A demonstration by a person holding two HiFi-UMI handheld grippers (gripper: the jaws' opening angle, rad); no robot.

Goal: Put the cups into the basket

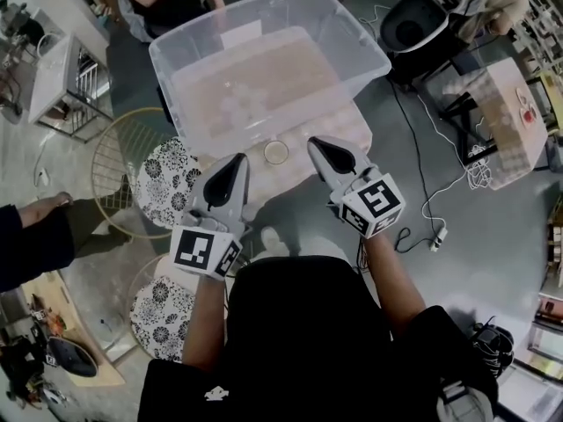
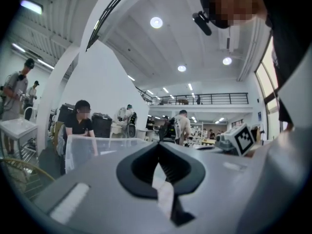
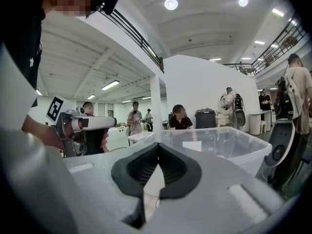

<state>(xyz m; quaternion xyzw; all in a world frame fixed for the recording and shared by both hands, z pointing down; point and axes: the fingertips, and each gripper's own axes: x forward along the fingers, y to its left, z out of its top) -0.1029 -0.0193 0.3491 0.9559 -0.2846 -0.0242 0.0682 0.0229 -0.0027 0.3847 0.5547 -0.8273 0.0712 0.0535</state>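
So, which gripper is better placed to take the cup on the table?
Perhaps left: the cup stands between both shut, empty grippers; the left gripper has its tip level beside it, the right gripper reaches slightly beyond it.

Pale cup [image 1: 275, 152] upright, mouth up, just before clear plastic basket [image 1: 352, 47].

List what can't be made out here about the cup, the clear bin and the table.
- Clear bin: head view; its cloudy walls blur the contents, so how many cups are inside cannot be told.
- Cup: head view; too small to tell whether it is empty.
- Table: head view; its near edge is covered by the left gripper, the right gripper and the person's own body.
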